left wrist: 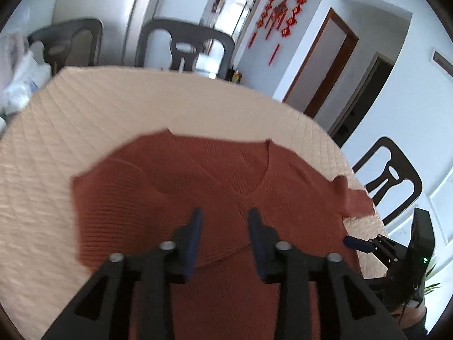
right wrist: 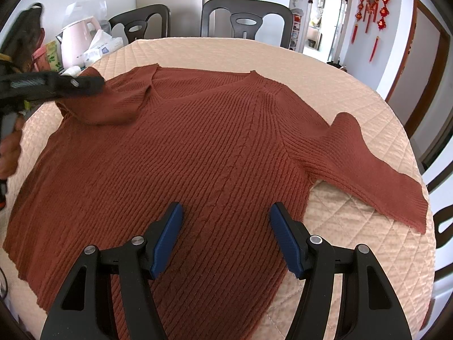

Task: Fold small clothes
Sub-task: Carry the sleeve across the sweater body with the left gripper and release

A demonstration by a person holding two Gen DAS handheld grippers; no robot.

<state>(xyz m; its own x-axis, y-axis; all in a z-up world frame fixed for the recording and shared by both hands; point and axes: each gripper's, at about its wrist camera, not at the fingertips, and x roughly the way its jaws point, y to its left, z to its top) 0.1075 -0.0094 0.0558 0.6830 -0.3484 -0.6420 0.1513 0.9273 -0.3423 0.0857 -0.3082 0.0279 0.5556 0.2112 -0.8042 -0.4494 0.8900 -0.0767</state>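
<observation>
A rust-red ribbed knit sweater lies flat on the cream quilted table, neck toward the far side. Its left sleeve is folded in over the chest. Its right sleeve lies spread out toward the table's right edge. In the right wrist view my left gripper is over the folded left sleeve near the shoulder. In its own view my left gripper is open above the sweater, nothing between its fingers. My right gripper is open and empty above the sweater's lower middle; it also shows in the left wrist view.
Dark chairs stand behind the table and one at its right. A pink kettle, a tissue pack and bags sit beyond the far left edge. Red hangings are on the back wall.
</observation>
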